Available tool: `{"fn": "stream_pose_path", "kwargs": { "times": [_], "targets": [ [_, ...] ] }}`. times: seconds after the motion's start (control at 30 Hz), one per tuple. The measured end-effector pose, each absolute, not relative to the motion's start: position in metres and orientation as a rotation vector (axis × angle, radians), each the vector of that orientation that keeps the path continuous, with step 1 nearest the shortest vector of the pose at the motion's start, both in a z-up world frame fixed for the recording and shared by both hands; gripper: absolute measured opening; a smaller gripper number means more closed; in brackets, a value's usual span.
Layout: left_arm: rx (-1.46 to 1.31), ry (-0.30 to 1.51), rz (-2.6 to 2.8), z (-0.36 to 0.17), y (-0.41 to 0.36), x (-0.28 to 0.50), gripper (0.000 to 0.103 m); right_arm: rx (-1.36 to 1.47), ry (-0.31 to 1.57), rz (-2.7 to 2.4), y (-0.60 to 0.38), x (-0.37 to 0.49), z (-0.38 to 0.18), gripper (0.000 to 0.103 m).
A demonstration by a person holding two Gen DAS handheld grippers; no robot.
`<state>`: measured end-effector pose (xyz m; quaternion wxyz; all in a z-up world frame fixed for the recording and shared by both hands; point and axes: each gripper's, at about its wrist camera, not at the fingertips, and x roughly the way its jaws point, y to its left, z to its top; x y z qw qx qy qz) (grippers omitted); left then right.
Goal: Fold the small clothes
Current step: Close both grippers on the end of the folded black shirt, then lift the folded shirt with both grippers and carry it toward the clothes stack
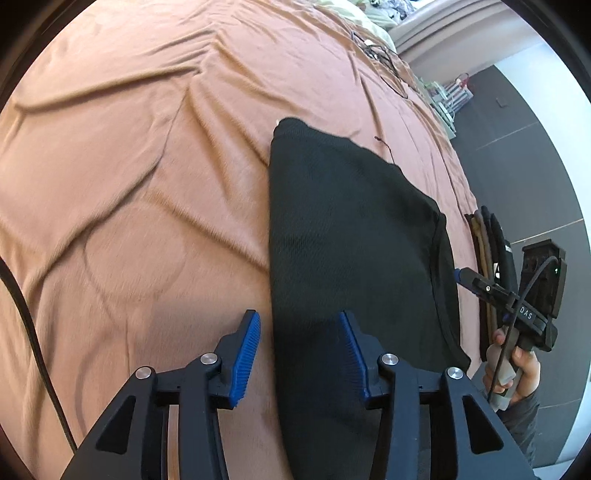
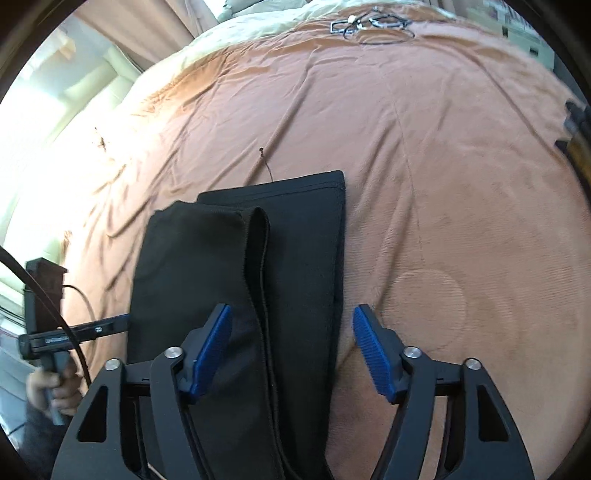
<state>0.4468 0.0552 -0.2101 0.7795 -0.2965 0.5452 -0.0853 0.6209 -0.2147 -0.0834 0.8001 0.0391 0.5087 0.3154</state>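
A small black garment [image 1: 351,236] lies folded on the orange-brown bed cover [image 1: 147,184]. My left gripper [image 1: 299,354] is open, its jaws astride the garment's near left edge, holding nothing. In the right wrist view the garment [image 2: 288,258] lies in folded layers with a hem band on top. My right gripper [image 2: 291,354] is open over its near right edge, empty. The right gripper also shows at the right of the left wrist view [image 1: 458,275], its tip at the garment's edge. The left gripper shows at the left of the right wrist view [image 2: 125,321].
A stack of folded clothes [image 1: 491,266] sits at the bed's right edge. Cables and glasses [image 2: 369,22] lie at the far end of the cover. A black cable [image 1: 33,332] hangs at the left. Dark floor [image 1: 524,155] lies beyond the bed.
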Motion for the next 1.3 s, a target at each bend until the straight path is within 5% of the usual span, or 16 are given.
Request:
{"fn": "stream_pose_path", "kwargs": {
  "times": [0.53,0.77,1.3],
  "targets": [
    [-0.714,1.127,-0.178,-0.224,0.081,0.519,0.038,0.259,1.152,0.882,-0.201,0.711,-0.129,0.046],
    [-0.739,1.133,-0.153,-0.230,0.088,0.540,0.015,0.206,1.155,0.851,-0.189,0.727,-0.138,0.011],
    [-0.671,1.001,-0.167,-0.141,0.078,0.488,0.005,0.072,0.949,0.818,-0.195,0.635,-0.063,0.009]
  ]
}}
